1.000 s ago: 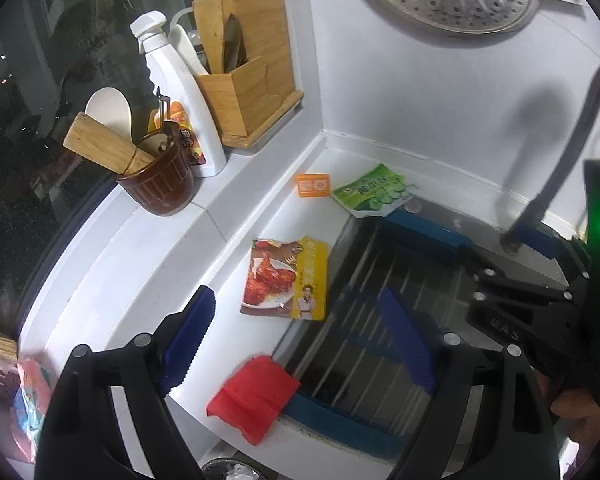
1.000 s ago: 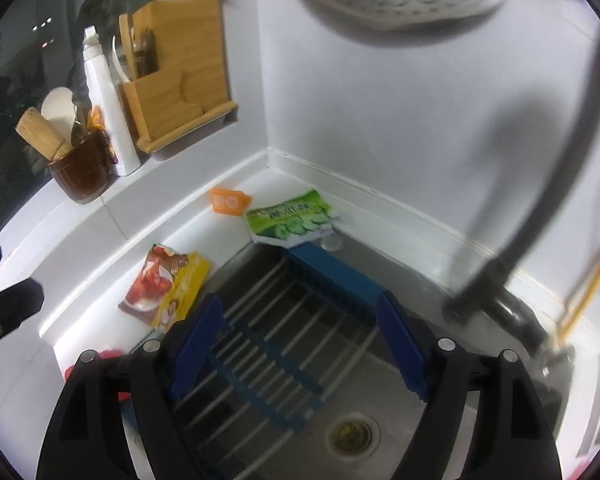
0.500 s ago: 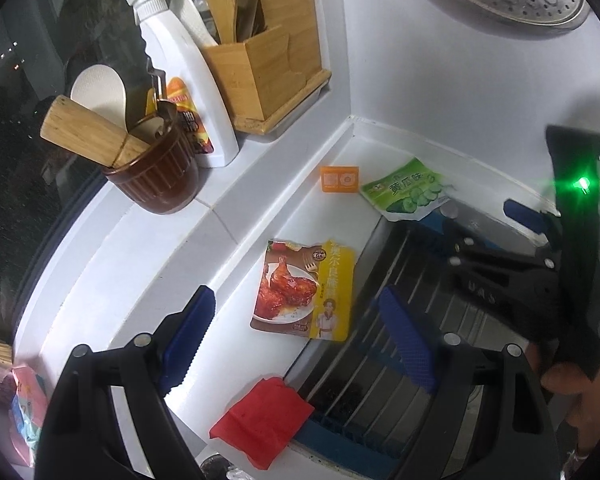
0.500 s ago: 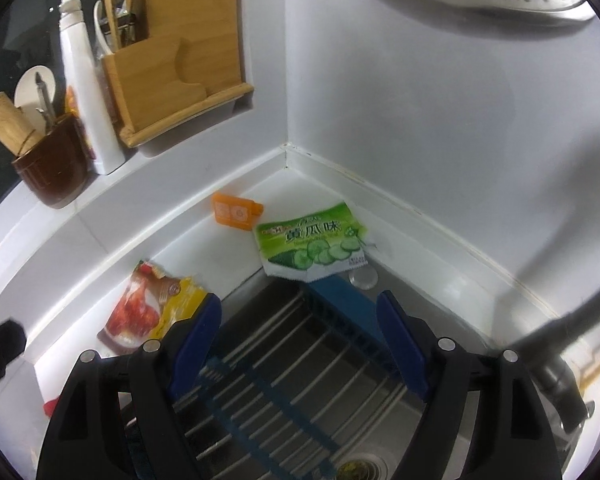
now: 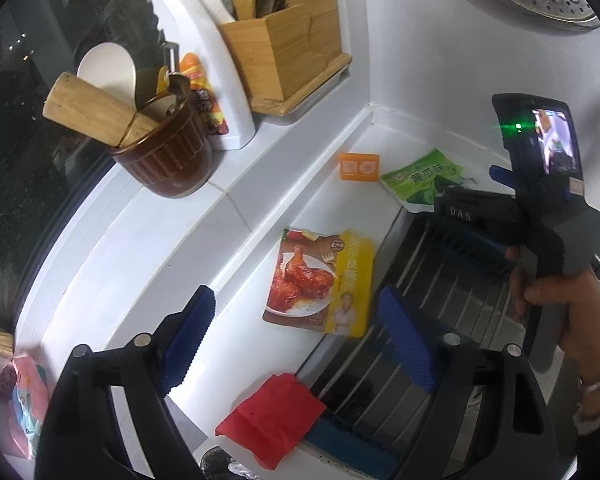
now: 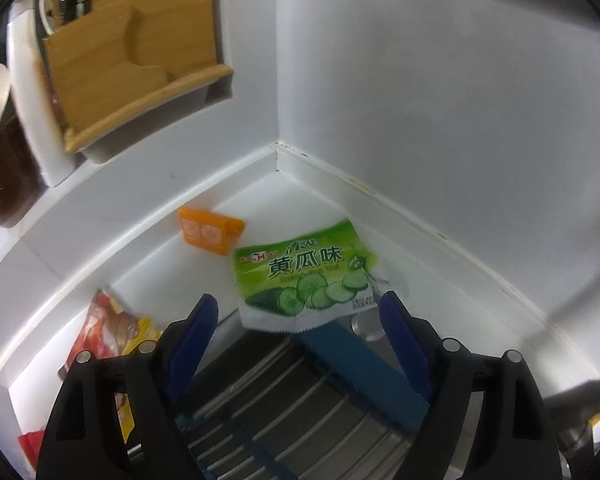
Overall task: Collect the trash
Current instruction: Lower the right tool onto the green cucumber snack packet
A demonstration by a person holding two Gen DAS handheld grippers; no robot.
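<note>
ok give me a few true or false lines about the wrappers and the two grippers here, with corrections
1. The green packet lies in the counter corner, its near edge overhanging the sink rack. True.
2. The right gripper is shut on the green packet. False: its jaws are opening and stand either side of the packet's near edge without pressing on it.
3. The chicken packet lies flat on the counter beside the sink. True.
4. The left gripper holds the red wrapper. False: it is open and empty; the red wrapper lies on the counter below it.
5. The orange tag lies inside the sink. False: it leans against the ledge.
</note>
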